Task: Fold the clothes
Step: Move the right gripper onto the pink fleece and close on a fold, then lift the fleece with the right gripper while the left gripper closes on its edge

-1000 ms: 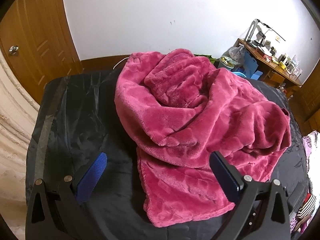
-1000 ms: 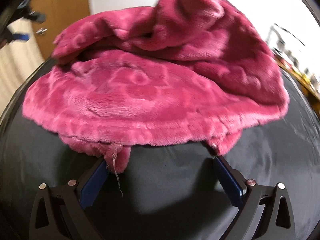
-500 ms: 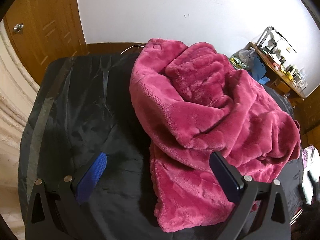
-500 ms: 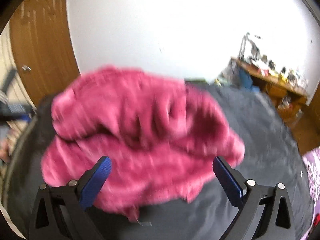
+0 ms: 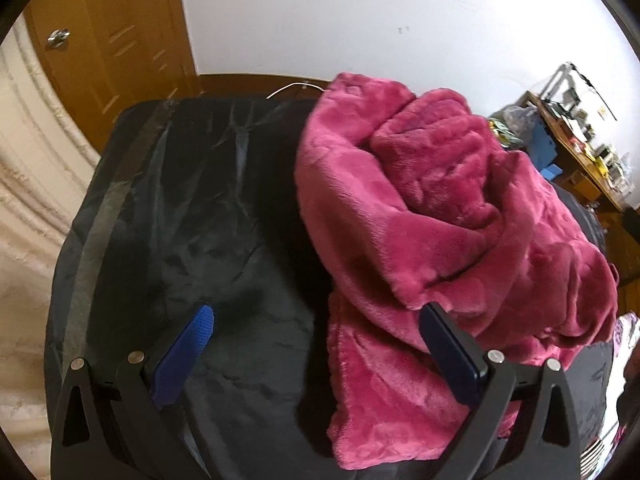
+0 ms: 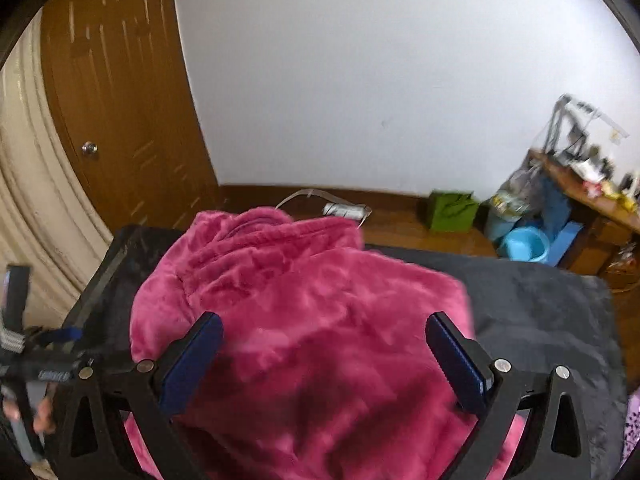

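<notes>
A crumpled pink fleece garment [image 5: 448,216] lies in a heap on the right half of a black-covered table [image 5: 192,216]. My left gripper [image 5: 316,320] is open and empty, above the table at the garment's near left edge; its right finger is over the fleece. In the right wrist view the garment [image 6: 312,320] fills the lower middle. My right gripper [image 6: 324,336] is open and empty, raised above the heap. The left gripper also shows in the right wrist view [image 6: 24,364] at the far left, held by a hand.
A wooden door [image 6: 120,100] and a cream curtain [image 6: 32,184] stand at the left, a white wall behind. On the floor beyond the table are a green bag [image 6: 452,210], a blue basin [image 6: 524,244] and a cluttered wooden desk [image 6: 588,184].
My right gripper has risen from the garment's near hem to high above the heap. My left gripper has shifted left, so the garment sits further right in its view.
</notes>
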A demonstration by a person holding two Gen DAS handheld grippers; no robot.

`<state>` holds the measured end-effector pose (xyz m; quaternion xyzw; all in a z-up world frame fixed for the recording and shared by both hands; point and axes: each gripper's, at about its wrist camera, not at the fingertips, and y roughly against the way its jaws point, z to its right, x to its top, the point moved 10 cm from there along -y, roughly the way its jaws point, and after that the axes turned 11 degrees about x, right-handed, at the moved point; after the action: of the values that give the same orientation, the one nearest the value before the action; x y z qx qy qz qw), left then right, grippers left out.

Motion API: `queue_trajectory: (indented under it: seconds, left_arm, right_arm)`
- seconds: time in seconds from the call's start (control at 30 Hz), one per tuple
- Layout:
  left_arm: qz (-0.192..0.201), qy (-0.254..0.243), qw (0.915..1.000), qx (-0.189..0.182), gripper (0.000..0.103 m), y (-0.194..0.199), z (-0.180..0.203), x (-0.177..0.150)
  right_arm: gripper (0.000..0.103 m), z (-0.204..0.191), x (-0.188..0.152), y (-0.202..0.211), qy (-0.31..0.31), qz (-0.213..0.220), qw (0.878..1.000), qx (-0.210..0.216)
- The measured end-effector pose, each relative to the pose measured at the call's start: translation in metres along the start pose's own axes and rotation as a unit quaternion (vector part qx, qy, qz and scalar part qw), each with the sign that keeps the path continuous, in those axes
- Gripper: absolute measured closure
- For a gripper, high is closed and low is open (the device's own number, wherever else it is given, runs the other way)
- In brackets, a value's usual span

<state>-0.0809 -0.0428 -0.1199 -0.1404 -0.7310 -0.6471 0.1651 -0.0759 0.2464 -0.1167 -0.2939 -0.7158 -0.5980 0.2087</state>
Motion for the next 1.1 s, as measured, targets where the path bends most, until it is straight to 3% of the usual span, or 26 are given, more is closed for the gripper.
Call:
queue_trajectory:
  seconds: [0.1,0.27,0.5,0.57,0.83,0.93,1.1]
  left_arm:
    - [-0.011,0.002,0.9999,0.012,0.000,-0.005,-0.002,-0.003]
    - [-0.030,0.005,0.9990,0.031,0.000,-0.014,-0.005,-0.009]
    - [-0.039,0.004,0.9986,0.035,0.000,-0.026,-0.001,-0.008]
    - [-0.041,0.003,0.9986,0.034,0.000,-0.029,0.001,-0.008]
    - [-0.043,0.003,0.9989,0.017,0.000,-0.042,0.008,0.000]
    - [-0.032,0.013,0.9993,0.015,0.000,-0.043,0.005,0.012]
    - [-0.031,0.029,0.9990,0.011,0.000,-0.047,0.000,0.031]
  right_arm:
    - [0.000,0.025,-0.003,-0.039,-0.028,-0.029,0.999,0.007]
    - [0.000,0.052,-0.009,-0.099,-0.027,-0.078,0.996,-0.020]
    - [0.001,0.063,-0.006,-0.119,-0.033,-0.105,0.992,-0.060]
    - [0.005,0.067,-0.008,-0.117,-0.038,-0.114,0.991,-0.061]
    - [0.071,0.069,-0.008,-0.082,-0.059,-0.091,0.994,-0.024]
    - [0.084,0.069,0.000,-0.057,-0.051,-0.054,0.997,-0.027]
    - [0.086,0.070,0.014,0.008,-0.040,0.031,0.998,-0.047]
